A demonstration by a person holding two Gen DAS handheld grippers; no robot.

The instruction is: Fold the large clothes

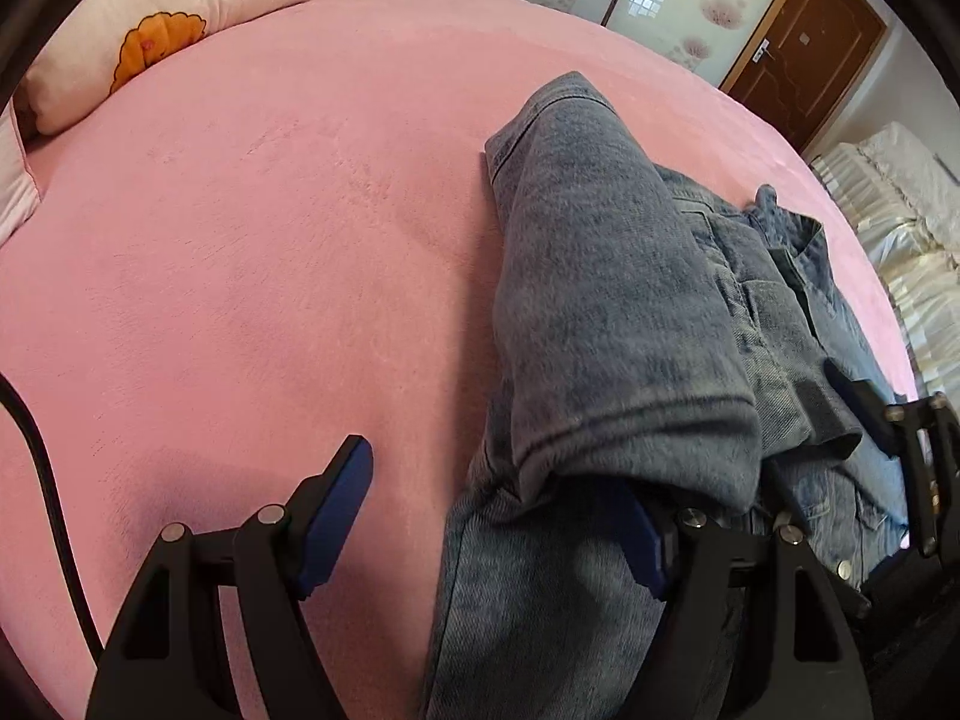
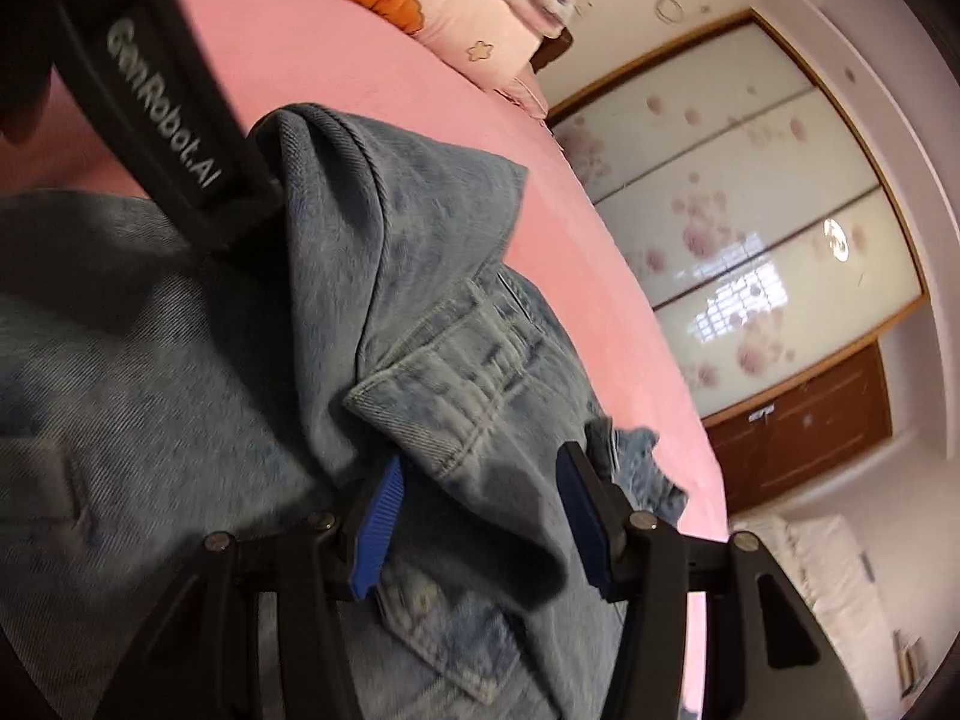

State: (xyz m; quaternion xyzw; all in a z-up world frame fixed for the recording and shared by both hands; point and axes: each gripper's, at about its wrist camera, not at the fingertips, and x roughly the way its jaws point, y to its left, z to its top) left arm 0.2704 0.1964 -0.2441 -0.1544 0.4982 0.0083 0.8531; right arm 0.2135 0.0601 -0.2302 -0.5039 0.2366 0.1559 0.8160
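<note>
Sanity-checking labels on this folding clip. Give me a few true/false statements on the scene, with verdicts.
1. The denim jacket lies on a pink bedspread. True.
2. The left claw is clamped shut. False: its jaws stand wide apart, one finger over bare bedspread, the other under a fold of denim.
3. A pillow with an orange print sits at the head of the bed. True.
4. The right claw hangs over bare bedspread. False: jacket fabric lies between its fingers.
5. The door is white. False: it is brown wood.
</note>
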